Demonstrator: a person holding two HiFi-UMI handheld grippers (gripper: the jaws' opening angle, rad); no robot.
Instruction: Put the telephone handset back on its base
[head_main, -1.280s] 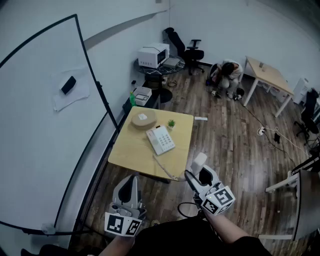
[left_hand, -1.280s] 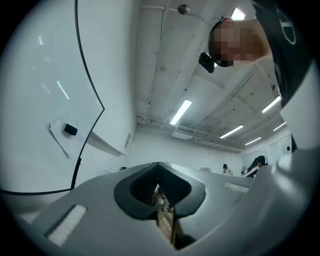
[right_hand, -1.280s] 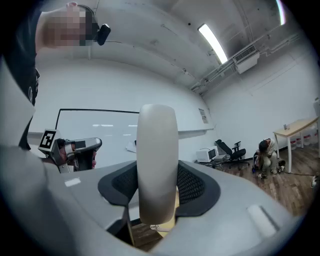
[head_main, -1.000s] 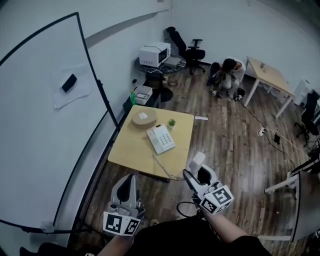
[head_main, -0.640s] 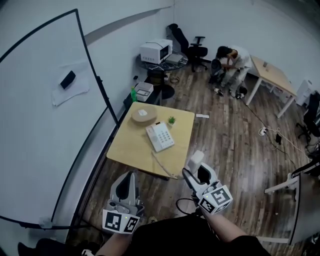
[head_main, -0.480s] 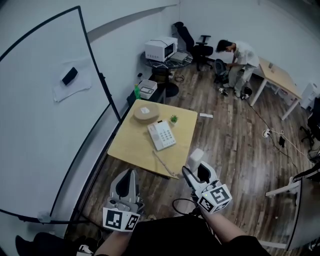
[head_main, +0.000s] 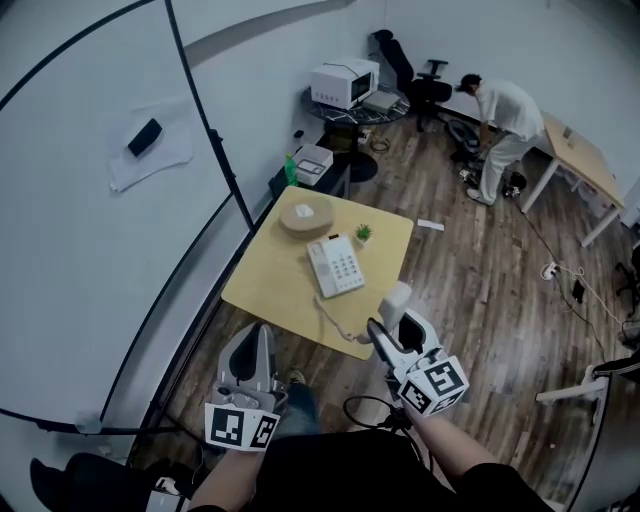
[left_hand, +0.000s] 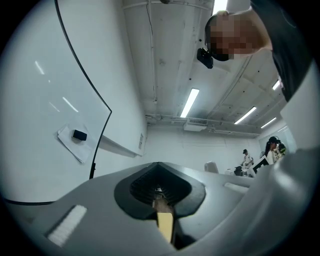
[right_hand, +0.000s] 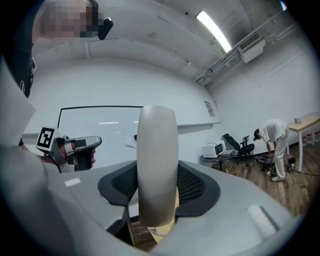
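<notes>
- Fingers (right_hand: 196, 184) of the right gripper (head_main: 394, 323) are closed on the telephone handset (right_hand: 157, 165). The dark pads press on both of its sides.
- The handset stands upright between these fingers. Its rounded white end rises above the fingertips, so it is held up in the air.
- The base (head_main: 336, 266) lies flat on the yellow table (head_main: 265, 290). It is ahead of the right fingertips and clearly apart from the handset, with its keypad facing up.
- A coiled cord (head_main: 330, 315) runs from the near end of the base over the table edge, toward the right fingers.
- The left gripper (head_main: 257, 345) has its fingers (left_hand: 135, 187) brought together, and I see no object between them. Only a narrow yellowish strip shows below the place where they meet.
- The left fingers point forward toward the near edge of the table and do not touch it. They are to the left of the right fingers, well apart from the handset.
- On the far side of the base from both pairs of fingers stand a small green plant (head_main: 364, 233) and a round wooden piece (head_main: 305, 217). The two are near each other.
- A large whiteboard (head_main: 80, 230) on a black frame stands to the left of the left fingers.
- Far beyond the right fingertips, a person in a white shirt (head_main: 503, 108) bends over near a light wooden desk (head_main: 585, 165).
</notes>
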